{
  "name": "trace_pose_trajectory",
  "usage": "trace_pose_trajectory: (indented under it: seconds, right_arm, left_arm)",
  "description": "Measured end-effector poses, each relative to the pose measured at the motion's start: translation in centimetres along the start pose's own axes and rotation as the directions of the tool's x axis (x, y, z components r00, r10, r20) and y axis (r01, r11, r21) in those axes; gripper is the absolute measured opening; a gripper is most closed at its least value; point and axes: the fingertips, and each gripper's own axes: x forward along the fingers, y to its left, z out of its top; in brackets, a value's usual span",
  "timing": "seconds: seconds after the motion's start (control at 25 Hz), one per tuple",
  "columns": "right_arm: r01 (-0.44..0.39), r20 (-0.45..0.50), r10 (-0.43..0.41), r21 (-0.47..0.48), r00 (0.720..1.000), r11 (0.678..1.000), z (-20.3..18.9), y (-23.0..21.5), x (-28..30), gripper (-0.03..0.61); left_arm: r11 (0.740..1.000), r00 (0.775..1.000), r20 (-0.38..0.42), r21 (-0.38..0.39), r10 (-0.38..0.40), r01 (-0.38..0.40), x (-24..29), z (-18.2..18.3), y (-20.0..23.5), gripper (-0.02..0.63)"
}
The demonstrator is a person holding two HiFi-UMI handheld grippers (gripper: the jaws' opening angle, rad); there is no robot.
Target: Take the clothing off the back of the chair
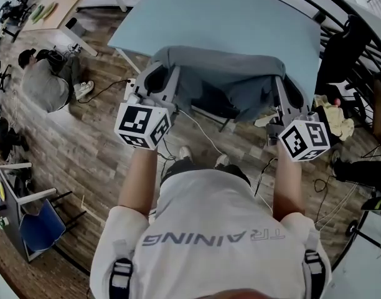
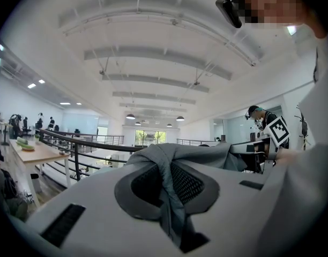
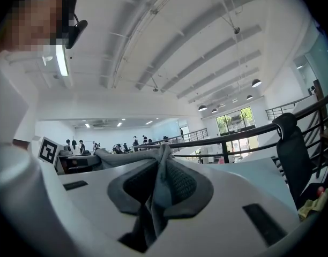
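A grey garment point(image 1: 221, 73) hangs spread out between my two grippers, held up in front of me over the wooden floor. In the head view my left gripper point(image 1: 158, 83) is shut on the garment's left end and my right gripper point(image 1: 285, 98) is shut on its right end. The left gripper view shows a fold of the grey garment point(image 2: 172, 191) pinched between the left gripper's point(image 2: 166, 162) dark pads. In the right gripper view another fold of the garment point(image 3: 159, 189) is clamped the same way by the right gripper point(image 3: 161, 167). A dark chair point(image 1: 216, 108) shows partly under the hanging cloth.
A light blue table point(image 1: 240, 17) stands just beyond the garment. A black chair point(image 1: 340, 55) and a dark railing are at the right. A person point(image 1: 44, 83) sits on the floor at the left. A blue chair point(image 1: 35, 226) stands at the lower left. Cables lie on the floor.
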Motion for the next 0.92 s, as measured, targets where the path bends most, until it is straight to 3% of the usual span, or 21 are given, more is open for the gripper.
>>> trace_pose_trajectory:
  seconds: [0.92]
  right_arm:
    - [-0.024,0.014,0.024,0.002,1.0,1.0,0.7,0.7,0.1,0.068]
  left_arm:
    - [1.0,1.0,0.002,0.008,-0.002,0.002,0.2,0.6,0.6,0.071]
